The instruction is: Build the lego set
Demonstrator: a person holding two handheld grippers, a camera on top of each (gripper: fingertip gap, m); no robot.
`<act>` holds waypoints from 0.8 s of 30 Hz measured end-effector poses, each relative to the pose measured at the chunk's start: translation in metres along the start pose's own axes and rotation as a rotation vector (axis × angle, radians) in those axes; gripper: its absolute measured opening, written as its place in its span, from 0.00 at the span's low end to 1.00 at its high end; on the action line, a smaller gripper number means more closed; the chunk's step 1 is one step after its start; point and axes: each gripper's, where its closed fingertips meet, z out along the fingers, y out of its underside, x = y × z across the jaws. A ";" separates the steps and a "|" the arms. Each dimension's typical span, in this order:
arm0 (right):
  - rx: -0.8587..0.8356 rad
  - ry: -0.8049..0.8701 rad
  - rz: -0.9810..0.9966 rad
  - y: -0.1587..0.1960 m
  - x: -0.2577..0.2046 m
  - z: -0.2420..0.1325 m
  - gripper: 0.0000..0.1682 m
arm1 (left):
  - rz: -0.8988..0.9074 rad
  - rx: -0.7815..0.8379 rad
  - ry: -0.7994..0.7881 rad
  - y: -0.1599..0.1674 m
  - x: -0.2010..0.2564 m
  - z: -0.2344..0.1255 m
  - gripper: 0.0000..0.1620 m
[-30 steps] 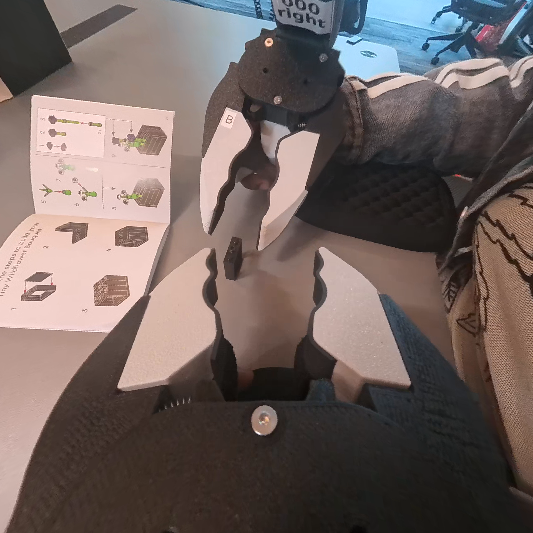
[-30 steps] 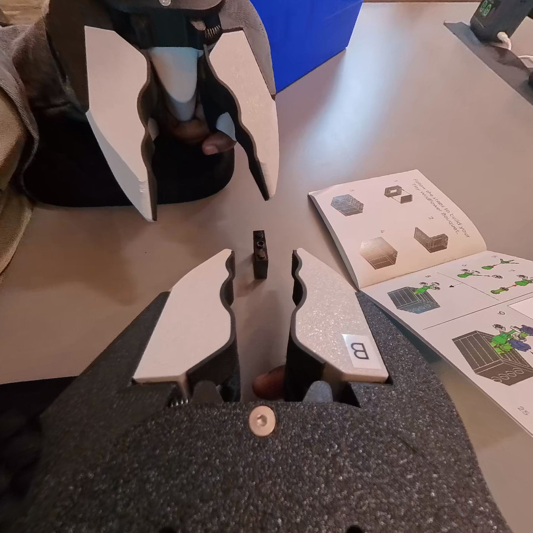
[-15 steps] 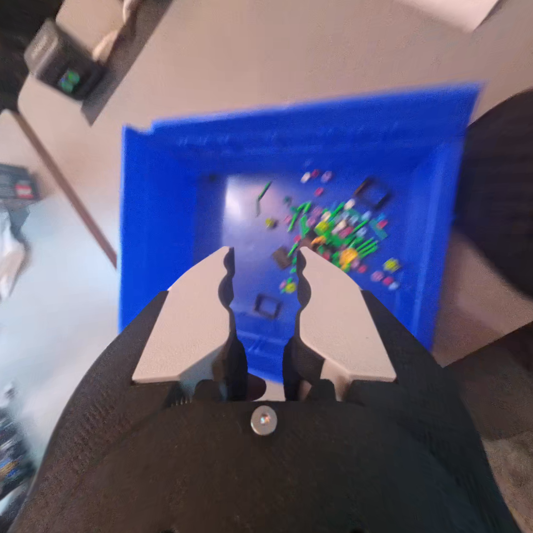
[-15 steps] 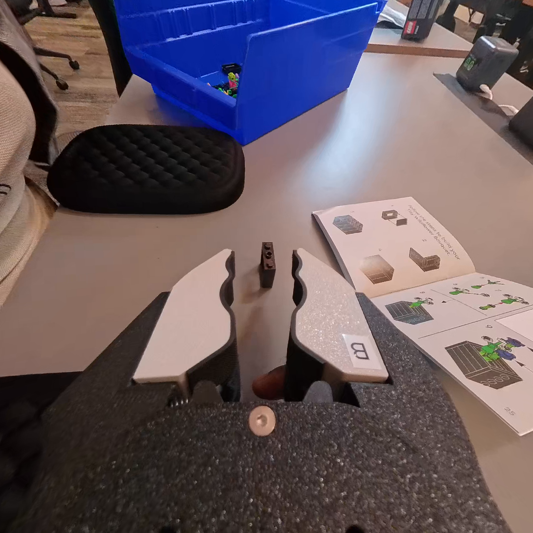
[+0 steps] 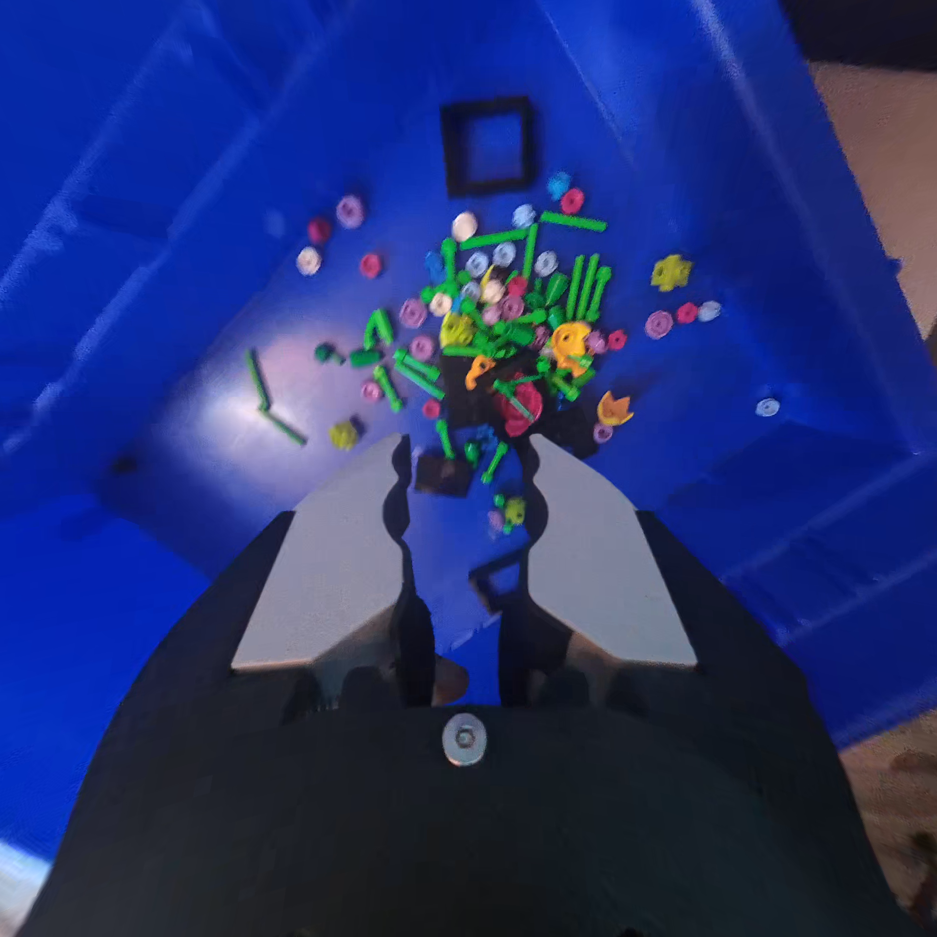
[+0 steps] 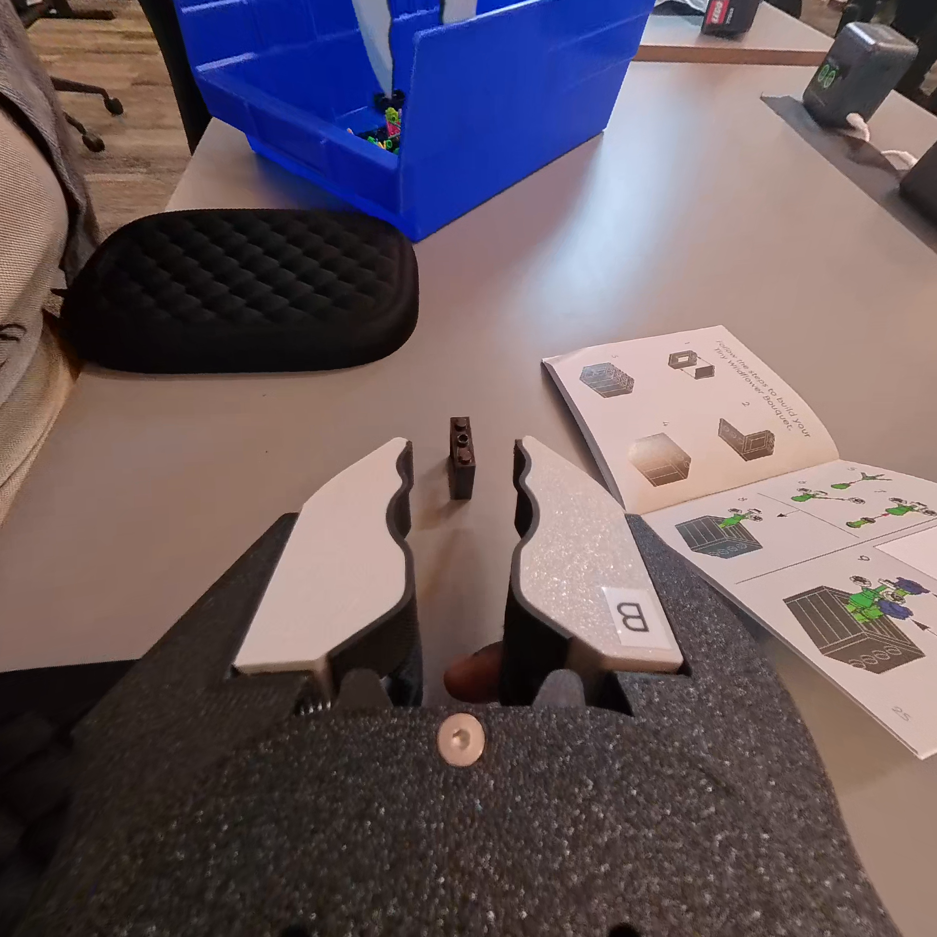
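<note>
A small black brick piece (image 6: 461,464) stands upright on the grey table (image 6: 634,228). My right gripper (image 6: 461,447) is open, with a fingertip on either side of the piece and a gap on both sides. My left gripper (image 5: 466,446) is open and empty inside the blue bin (image 5: 152,203), pointing down at a pile of green stems and coloured flower pieces (image 5: 507,329). A black square frame (image 5: 487,144) lies beyond the pile, a black plate (image 5: 441,474) sits between the fingertips, and another black frame (image 5: 494,578) lies lower. The left view is blurred. The left gripper's fingers (image 6: 372,40) show in the bin in the right wrist view.
The blue bin (image 6: 507,127) stands at the table's far side. A black quilted cushion (image 6: 243,289) lies left of the brick. The open instruction booklet (image 6: 710,456) lies to the right. A dark grey device (image 6: 857,71) sits at the far right. The left gripper's tips are roughly 35 cm from the right gripper's. From my left tips it is roughly 40 cm to the dark grey device (image 6: 857,71); from my right, 55 cm.
My left gripper left the black piece on the table, swung over the blue bin and dropped lower toward the pile. My right gripper stayed open around the black piece.
</note>
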 end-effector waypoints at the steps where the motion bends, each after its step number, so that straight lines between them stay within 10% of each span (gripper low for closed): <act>1: 0.000 0.004 0.004 0.000 0.001 0.000 0.22 | 0.019 0.034 0.048 -0.005 0.005 0.005 0.22; 9: -0.011 0.017 0.011 0.002 0.003 0.000 0.22 | -0.088 0.057 0.332 -0.014 0.048 0.018 0.19; 24: -0.002 0.020 0.005 0.000 0.003 -0.001 0.22 | -0.109 -0.139 -0.030 0.031 -0.012 0.014 0.20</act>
